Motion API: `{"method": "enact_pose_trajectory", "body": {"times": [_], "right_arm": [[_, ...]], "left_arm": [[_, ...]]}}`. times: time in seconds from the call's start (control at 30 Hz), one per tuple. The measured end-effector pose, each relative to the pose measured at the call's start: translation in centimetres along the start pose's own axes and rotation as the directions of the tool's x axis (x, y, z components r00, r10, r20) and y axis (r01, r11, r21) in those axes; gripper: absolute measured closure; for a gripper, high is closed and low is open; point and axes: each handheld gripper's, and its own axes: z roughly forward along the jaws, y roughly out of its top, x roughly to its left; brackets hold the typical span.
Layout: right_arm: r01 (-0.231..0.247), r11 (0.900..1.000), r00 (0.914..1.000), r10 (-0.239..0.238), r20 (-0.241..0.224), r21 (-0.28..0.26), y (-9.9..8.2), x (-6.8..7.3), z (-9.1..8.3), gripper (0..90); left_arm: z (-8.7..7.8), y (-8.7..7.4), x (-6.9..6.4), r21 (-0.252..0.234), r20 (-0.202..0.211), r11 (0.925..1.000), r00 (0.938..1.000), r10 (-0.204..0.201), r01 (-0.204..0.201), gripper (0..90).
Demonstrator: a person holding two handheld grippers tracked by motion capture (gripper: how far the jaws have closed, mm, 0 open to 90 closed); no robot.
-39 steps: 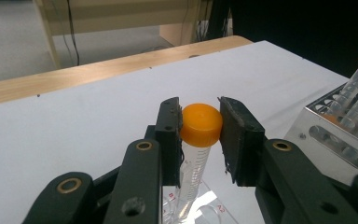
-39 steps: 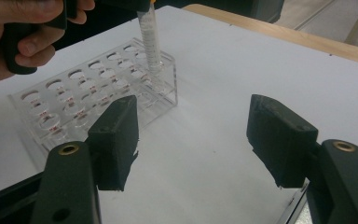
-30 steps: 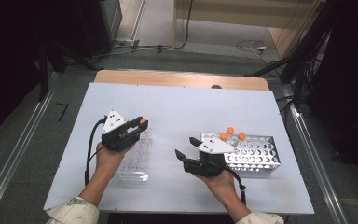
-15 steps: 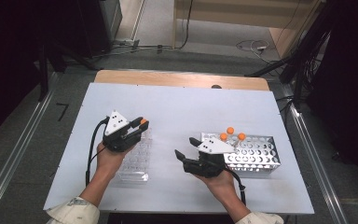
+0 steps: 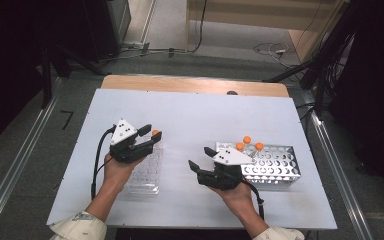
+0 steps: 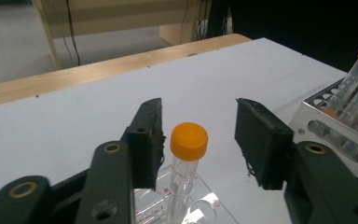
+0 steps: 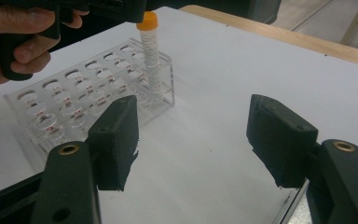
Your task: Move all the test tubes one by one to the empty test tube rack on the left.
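Note:
An orange-capped tube [image 6: 182,179] stands upright in a far corner hole of the clear plastic rack [image 5: 144,175]. My left gripper [image 6: 198,121] sits around its cap [image 5: 155,132]. The jaws have just been opening, with a gap on each side of the cap, so the pads do not press it. In the right gripper view the same tube [image 7: 150,56] rises from the rack [image 7: 70,109] under the left hand [image 7: 18,42]. My right gripper [image 5: 200,157] hovers open over bare table between the two racks, with nothing between its jaws [image 7: 193,107].
A metal rack [image 5: 280,167] lies at the right, with three orange-capped tubes [image 5: 247,142] at its back left corner; it also appears at the edge of the left gripper view [image 6: 328,126]. The white table top [image 5: 195,115] ends at a wooden strip [image 5: 190,85] at the back.
The left gripper's jaws have parted from the tube's cap, leaving the tube standing in the clear rack. Both hands have stayed where they were.

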Motion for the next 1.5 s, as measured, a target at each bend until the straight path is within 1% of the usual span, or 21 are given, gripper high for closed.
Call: {"method": "enact_pose_trajectory", "body": {"times": [0.03, 0.17, 0.27, 0.33, 0.47, 0.53, 0.8, 0.87, 1.0, 1.07, 1.1, 1.27, 1.37, 1.5], "right_arm": [[-0.004, 1.0000, 1.0000, 0.004, 0.003, -0.001, 0.0, 0.0, -0.1, 32.5], [-0.009, 0.9999, 0.9999, 0.009, 0.010, -0.006, -0.1, -0.3, -0.5, 32.5], [-0.010, 0.9999, 0.9998, 0.010, 0.016, -0.012, -0.1, -0.6, -1.0, 32.4], [-0.012, 0.9998, 0.9997, 0.012, 0.022, -0.016, -0.1, -0.7, -1.3, 32.4], [-0.015, 0.9995, 0.9993, 0.016, 0.035, -0.027, -0.1, -1.2, -2.1, 32.4], [-0.017, 0.9993, 0.9990, 0.018, 0.041, -0.032, -0.2, -1.4, -2.5, 32.4], [-0.026, 0.9982, 0.9945, 0.031, 0.100, -0.055, -0.7, -2.9, -4.8, 32.4], [-0.030, 0.9978, 0.9919, 0.037, 0.122, -0.058, -0.9, -3.3, -5.4, 32.4], [-0.048, 0.9966, 0.9854, 0.059, 0.160, -0.067, -1.3, -4.5, -6.5, 32.5], [-0.050, 0.9960, 0.9831, 0.062, 0.172, -0.074, -1.4, -5.0, -7.0, 32.5], [-0.057, 0.9952, 0.9805, 0.071, 0.183, -0.079, -1.5, -5.2, -7.3, 32.5], [-0.066, 0.9932, 0.9728, 0.086, 0.215, -0.096, -1.7, -6.2, -8.3, 32.6], [-0.073, 0.9919, 0.9648, 0.097, 0.244, -0.104, -2.0, -6.8, -8.9, 32.6], [-0.084, 0.9893, 0.9496, 0.116, 0.291, -0.119, -2.5, -7.9, -9.4, 32.6]], "left_arm": [[-0.1, 0.0, 0.0, -0.007, 0.001, 0.9999, 1.0000, -0.008, 0.008, 48.0], [-0.5, 0.1, 0.0, -0.030, -0.017, 0.9989, 0.9992, -0.037, 0.036, 37.4], [-0.8, 0.1, 0.1, -0.039, -0.045, 0.9984, 0.9981, -0.043, 0.041, 29.0], [-0.9, 0.0, 0.2, -0.037, -0.055, 0.9984, 0.9974, -0.045, 0.043, 26.0], [-1.2, -0.1, 0.5, -0.051, -0.061, 0.9967, 0.9960, -0.066, 0.063, 24.8], [-1.3, -0.1, 0.6, -0.052, -0.066, 0.9967, 0.9956, -0.066, 0.062, 24.6], [-1.5, -0.3, 1.1, -0.058, -0.093, 0.9948, 0.9916, -0.089, 0.084, 20.2], [-1.5, -0.3, 1.2, -0.064, -0.097, 0.9940, 0.9907, -0.095, 0.089, 20.2], [-1.6, -0.3, 1.3, -0.067, -0.101, 0.9939, 0.9904, -0.094, 0.087, 20.2], [-1.6, -0.3, 1.3, -0.069, -0.104, 0.9937, 0.9900, -0.096, 0.089, 20.2], [-1.6, -0.3, 1.3, -0.071, -0.103, 0.9934, 0.9899, -0.097, 0.090, 20.2], [-1.6, -0.3, 1.3, -0.072, -0.105, 0.9933, 0.9896, -0.098, 0.091, 20.3], [-1.7, -0.3, 1.3, -0.073, -0.108, 0.9933, 0.9894, -0.098, 0.090, 20.3], [-1.7, -0.4, 1.5, -0.075, -0.112, 0.9929, 0.9886, -0.100, 0.092, 20.3]]}}
